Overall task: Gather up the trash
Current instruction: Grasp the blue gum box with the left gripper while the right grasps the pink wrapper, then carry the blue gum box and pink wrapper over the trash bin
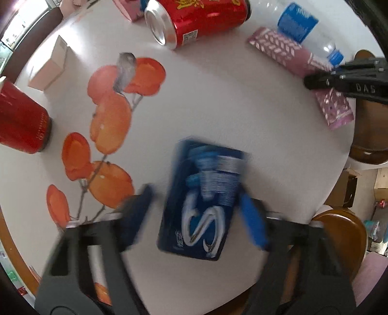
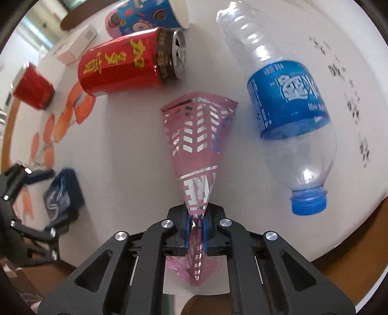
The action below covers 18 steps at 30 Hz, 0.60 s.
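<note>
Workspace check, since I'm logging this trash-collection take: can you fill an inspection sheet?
Surface: white round table with orange fruit print.
Job's things: pink wrapper, blue box, lying red can, clear bottle, standing red can.
Clutter: printed paper cup, white carton.
Grippers: right gripper shut on the pink wrapper; left gripper straddles the blue box, contact blurred.
Cables: nothing seen.
Surroundings: wooden chair.
</note>
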{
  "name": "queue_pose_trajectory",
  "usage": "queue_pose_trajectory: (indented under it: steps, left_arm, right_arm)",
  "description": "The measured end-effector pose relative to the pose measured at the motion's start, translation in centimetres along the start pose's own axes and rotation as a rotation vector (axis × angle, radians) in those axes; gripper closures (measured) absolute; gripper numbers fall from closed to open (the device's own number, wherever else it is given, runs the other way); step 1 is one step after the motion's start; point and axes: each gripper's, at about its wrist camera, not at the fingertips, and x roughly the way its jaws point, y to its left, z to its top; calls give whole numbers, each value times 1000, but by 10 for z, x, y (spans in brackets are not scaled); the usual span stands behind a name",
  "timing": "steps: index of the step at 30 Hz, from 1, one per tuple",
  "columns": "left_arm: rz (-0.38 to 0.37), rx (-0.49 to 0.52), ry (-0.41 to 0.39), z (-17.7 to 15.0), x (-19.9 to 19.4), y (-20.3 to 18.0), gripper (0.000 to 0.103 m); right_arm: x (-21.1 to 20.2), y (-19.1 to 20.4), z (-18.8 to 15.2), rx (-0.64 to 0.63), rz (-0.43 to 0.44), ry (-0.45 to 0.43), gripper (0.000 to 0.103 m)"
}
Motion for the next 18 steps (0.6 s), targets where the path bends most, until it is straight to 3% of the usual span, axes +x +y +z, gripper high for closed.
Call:
queue_pose_trajectory:
  steps: [2, 6, 10, 15, 18]
  left_arm:
    - [-60, -52, -3, 1, -1, 8, 53]
    - [-109, -121, -22, -4, -5, 13, 53]
    - [-186, -228, -54, -22, -14, 28, 53]
    - [-162, -339, -133, -57, -50, 48, 53]
    - [-118, -418, -183, -84, -75, 68, 53]
  right_arm:
    - [-6, 1, -1, -2, 19, 0, 95]
    - [-24, -5, -6, -3, 61, -4, 95]
    - [-50, 7, -7, -27, 152, -29, 95]
    - [-78, 48, 1, -122, 225, -76, 95]
    - [-88, 98, 14, -240, 270, -94, 95]
